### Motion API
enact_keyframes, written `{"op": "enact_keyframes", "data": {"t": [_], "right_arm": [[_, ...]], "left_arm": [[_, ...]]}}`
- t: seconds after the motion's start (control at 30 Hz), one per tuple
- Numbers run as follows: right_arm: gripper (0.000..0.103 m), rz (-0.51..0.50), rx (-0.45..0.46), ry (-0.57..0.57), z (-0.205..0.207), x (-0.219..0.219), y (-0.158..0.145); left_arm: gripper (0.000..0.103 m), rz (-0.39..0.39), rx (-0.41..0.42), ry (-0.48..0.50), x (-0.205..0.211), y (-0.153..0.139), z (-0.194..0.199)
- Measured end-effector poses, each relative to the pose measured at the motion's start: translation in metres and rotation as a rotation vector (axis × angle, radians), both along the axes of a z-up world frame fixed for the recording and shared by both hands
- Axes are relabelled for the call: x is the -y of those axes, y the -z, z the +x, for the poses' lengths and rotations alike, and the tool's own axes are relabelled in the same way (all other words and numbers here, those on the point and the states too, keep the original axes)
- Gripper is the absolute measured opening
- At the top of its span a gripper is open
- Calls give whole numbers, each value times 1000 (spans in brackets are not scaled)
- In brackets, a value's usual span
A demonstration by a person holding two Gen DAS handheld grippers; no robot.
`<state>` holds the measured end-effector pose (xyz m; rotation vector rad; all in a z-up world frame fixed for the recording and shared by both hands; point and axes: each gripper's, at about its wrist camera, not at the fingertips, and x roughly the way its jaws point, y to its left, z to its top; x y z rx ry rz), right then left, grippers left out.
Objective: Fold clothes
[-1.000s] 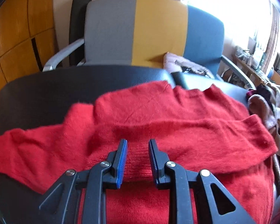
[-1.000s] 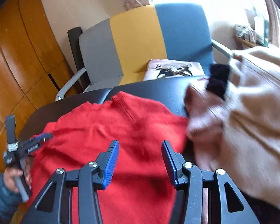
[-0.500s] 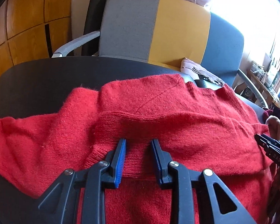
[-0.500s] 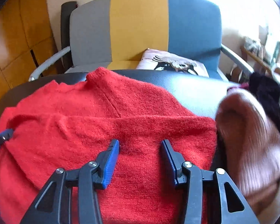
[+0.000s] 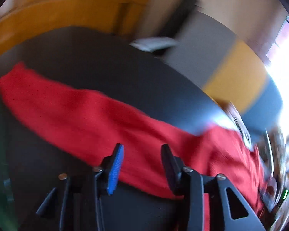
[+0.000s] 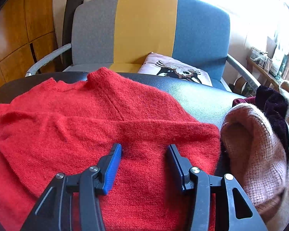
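View heavily blurred and tilted. Left gripper [image 5: 142, 154] with jaws apart, nothing between them, over a red sweater [image 5: 106, 119] stretched across a dark surface [image 5: 98, 65]. Behind: grey-yellow-blue chair [image 5: 231, 77], orange wood panelling [image 5: 48, 19].

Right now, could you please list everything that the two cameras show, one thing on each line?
red sweater: one, red, spread flat on the black table, one sleeve folded across the body
black table: one, black leather-like top, under the sweater
pile of clothes: one heap, pink, cream and dark pieces, on the table to the right of the sweater
armchair: one, grey, yellow and blue panels, behind the table
cushion: one, pink with an animal picture, on the chair seat
wood panels: several, orange-brown, on the left wall
left tongs: one, black with blue pads, open, over the sleeve; view blurred
right tongs: one, black with blue pads, open, over the sweater
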<state>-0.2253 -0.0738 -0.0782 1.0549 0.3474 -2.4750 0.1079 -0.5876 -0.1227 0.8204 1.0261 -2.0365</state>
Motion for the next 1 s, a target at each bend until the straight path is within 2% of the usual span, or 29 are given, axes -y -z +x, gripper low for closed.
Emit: {"op": "enact_keyframes", "data": {"t": [0.07, 0.17, 0.27, 0.33, 0.43, 0.6, 0.63, 0.7, 0.73, 0.8, 0.87, 0.93, 1.0], "right_arm": [[51, 2, 0, 1, 0, 0, 0], [52, 2, 1, 3, -1, 0, 1], [53, -3, 5, 3, -2, -1, 2], [53, -9, 9, 3, -3, -2, 3], [53, -15, 13, 3, -4, -3, 4], [53, -22, 16, 3, -6, -4, 4], [53, -23, 17, 3, -6, -4, 4], [53, -24, 17, 3, -6, -4, 4], [53, -24, 17, 3, -6, -5, 4], [53, -24, 17, 2, -6, -5, 4], [53, -24, 17, 2, -6, -5, 4], [53, -25, 17, 2, -6, -5, 4], [53, -24, 17, 2, -6, -4, 4]], "left_arm": [[46, 44, -1, -89, 36, 1, 28], [49, 11, 66, -196, 79, -3, 58], [58, -5, 141, -294, 116, -3, 79], [58, -1, 190, -345, 135, 1, 86], [59, 11, 250, -367, 151, 10, 82], [59, -53, 323, -304, 146, 17, 59], [55, -67, 336, -290, 144, 19, 54], [28, -95, 363, -262, 141, 22, 44], [11, -94, 358, -250, 139, 21, 41], [10, -78, 300, -260, 134, 13, 38], [9, -85, 183, -258, 121, -4, 33], [9, -99, 54, -219, 100, -28, 22], [9, -123, -26, -154, 76, -48, 6]]}}
